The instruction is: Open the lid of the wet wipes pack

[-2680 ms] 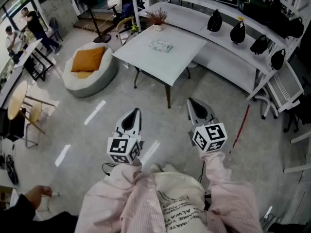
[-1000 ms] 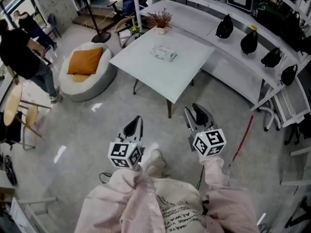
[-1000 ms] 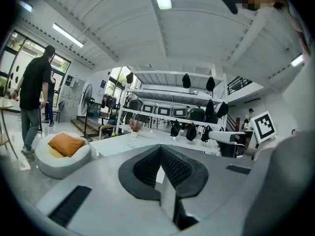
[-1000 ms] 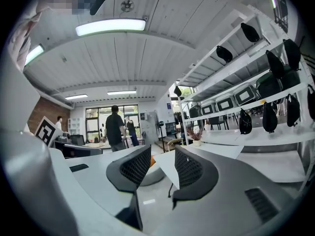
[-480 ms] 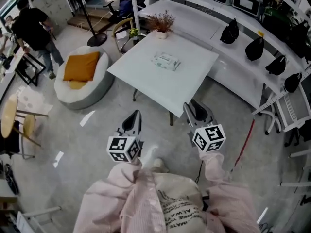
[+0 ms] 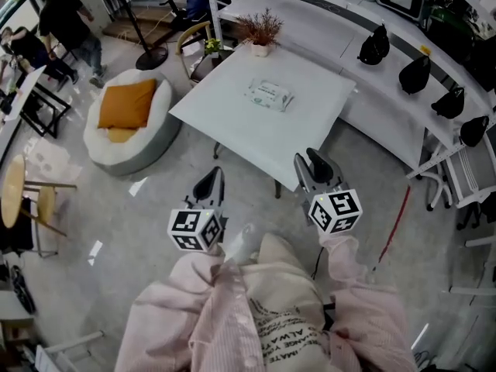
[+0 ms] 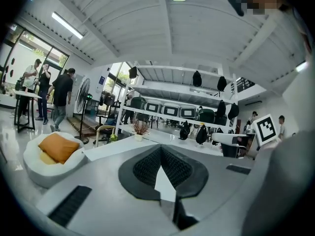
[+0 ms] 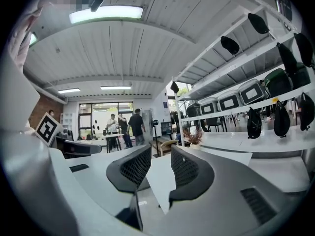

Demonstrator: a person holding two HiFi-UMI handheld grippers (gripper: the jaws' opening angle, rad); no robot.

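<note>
The wet wipes pack (image 6: 269,94) on the counter (image 6: 232,122) is too small to tell open from closed; the right gripper (image 6: 310,163) hides part of the counter's edge.

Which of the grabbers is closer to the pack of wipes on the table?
The right gripper, I think. It hangs by the near edge of the table, short of the wet wipes pack. The left gripper is over the floor, farther back and left.
</note>
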